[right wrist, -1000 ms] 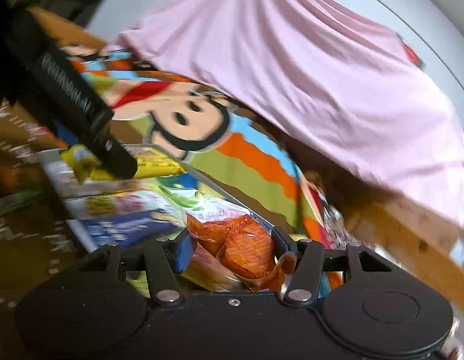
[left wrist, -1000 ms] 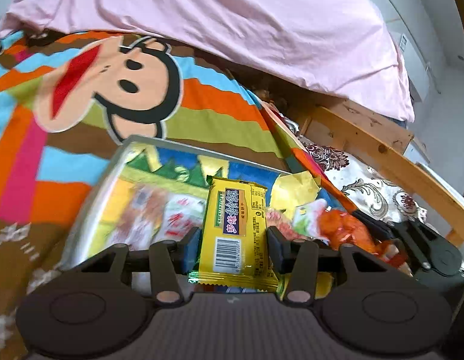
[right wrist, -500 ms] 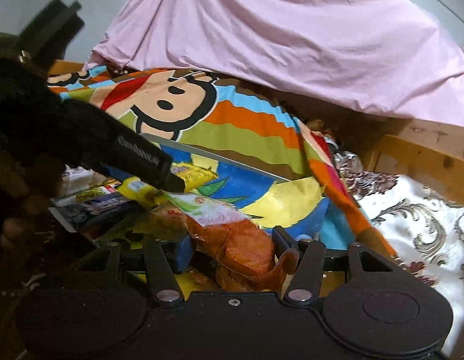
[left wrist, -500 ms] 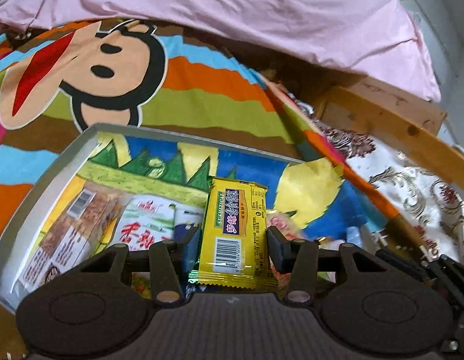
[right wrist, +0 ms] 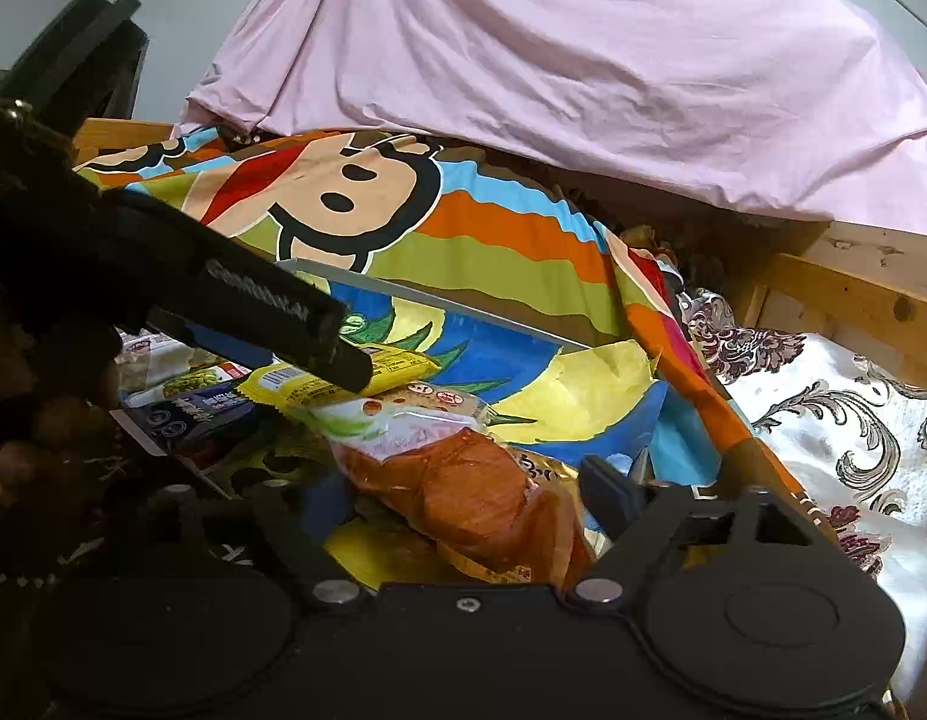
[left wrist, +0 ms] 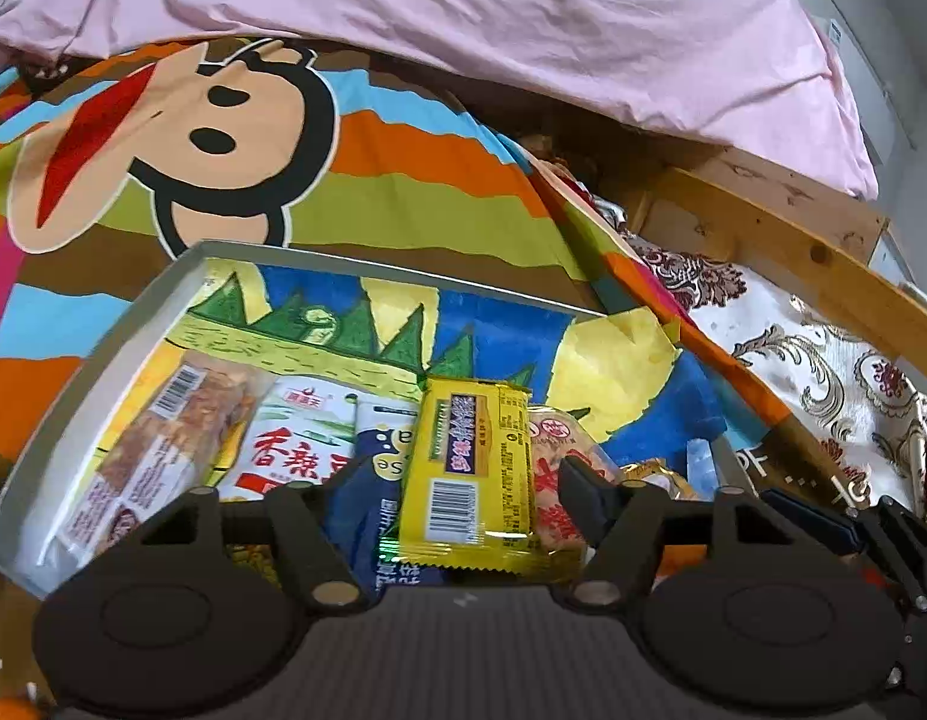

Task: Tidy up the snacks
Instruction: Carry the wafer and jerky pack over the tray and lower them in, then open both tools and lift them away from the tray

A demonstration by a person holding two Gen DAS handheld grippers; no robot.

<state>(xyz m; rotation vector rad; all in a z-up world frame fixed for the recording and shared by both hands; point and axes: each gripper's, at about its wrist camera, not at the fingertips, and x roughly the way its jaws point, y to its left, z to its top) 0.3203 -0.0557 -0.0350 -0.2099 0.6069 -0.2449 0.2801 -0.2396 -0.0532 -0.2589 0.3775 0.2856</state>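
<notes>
A grey-rimmed box (left wrist: 133, 324) with a painted lining lies on the bed and holds several snack packs. My left gripper (left wrist: 463, 480) has opened around a yellow snack bar (left wrist: 472, 465), which lies on the packs in the box. It also shows in the right wrist view (right wrist: 343, 381) under the left gripper's finger (right wrist: 271, 315). My right gripper (right wrist: 463, 492) is open around an orange snack packet (right wrist: 481, 498) resting over the box's near right part.
A monkey-print striped blanket (left wrist: 223, 138) lies behind the box, with a pink sheet (left wrist: 523, 18) further back. A wooden bed frame (left wrist: 793, 252) and a floral cloth (left wrist: 823, 372) are to the right.
Both grippers' jaws have spread apart, loosening their hold on the yellow bar and the orange packet. Both have come lower over the box.
</notes>
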